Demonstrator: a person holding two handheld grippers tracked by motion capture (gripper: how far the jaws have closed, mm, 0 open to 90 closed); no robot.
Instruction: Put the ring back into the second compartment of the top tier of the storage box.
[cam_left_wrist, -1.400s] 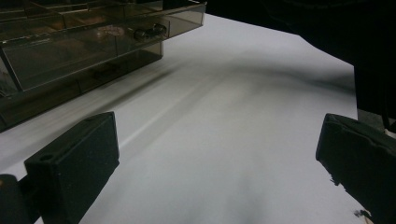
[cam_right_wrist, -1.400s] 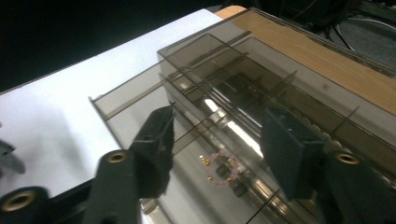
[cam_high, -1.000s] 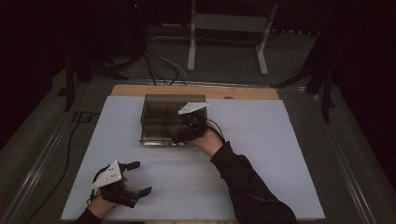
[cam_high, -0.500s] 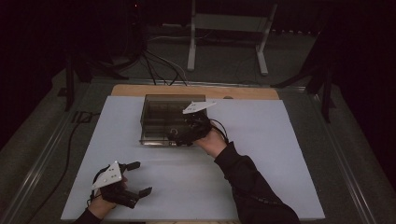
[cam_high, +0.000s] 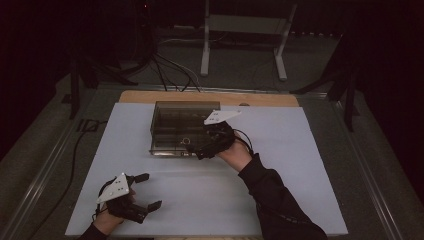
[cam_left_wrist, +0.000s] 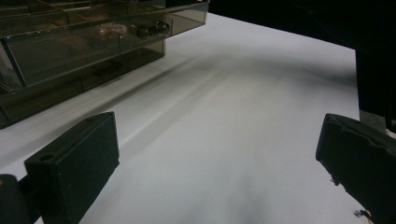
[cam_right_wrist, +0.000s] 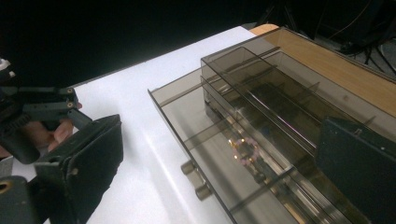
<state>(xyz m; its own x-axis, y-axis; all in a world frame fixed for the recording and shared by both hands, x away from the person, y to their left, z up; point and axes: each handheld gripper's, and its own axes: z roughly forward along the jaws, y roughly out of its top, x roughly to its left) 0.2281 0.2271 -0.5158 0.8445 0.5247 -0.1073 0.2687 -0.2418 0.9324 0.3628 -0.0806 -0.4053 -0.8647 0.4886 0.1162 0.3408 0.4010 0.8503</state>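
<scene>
I see a smoky transparent drawer box (cam_high: 172, 127) standing on the white sheet (cam_high: 300, 165) toward the far side of the table, a little left of the middle. Its upper drawer (cam_right_wrist: 219, 154) is pulled out toward me. Inside this drawer lies a small beaded ring (cam_right_wrist: 243, 148), pale and shiny, and two round knobs (cam_right_wrist: 196, 179) stick out from the drawer front.

My right gripper (cam_high: 197, 147) hovers at the near right corner of the box, above the open drawer. In the right gripper view its jaws stand wide apart, one on each side of the drawer, and they hold nothing. The ring is between them but lower; I cannot tell if anything touches it.

My left gripper (cam_high: 145, 190) rests low at the near left of the sheet, well apart from the box. Its jaws are also spread wide and empty, with only bare sheet between them.

Beyond the sheet a strip of wooden tabletop (cam_high: 210, 97) shows. Farther off, on the dark floor, there are black cables (cam_high: 167, 75) and a grey metal stand (cam_high: 242, 30).
</scene>
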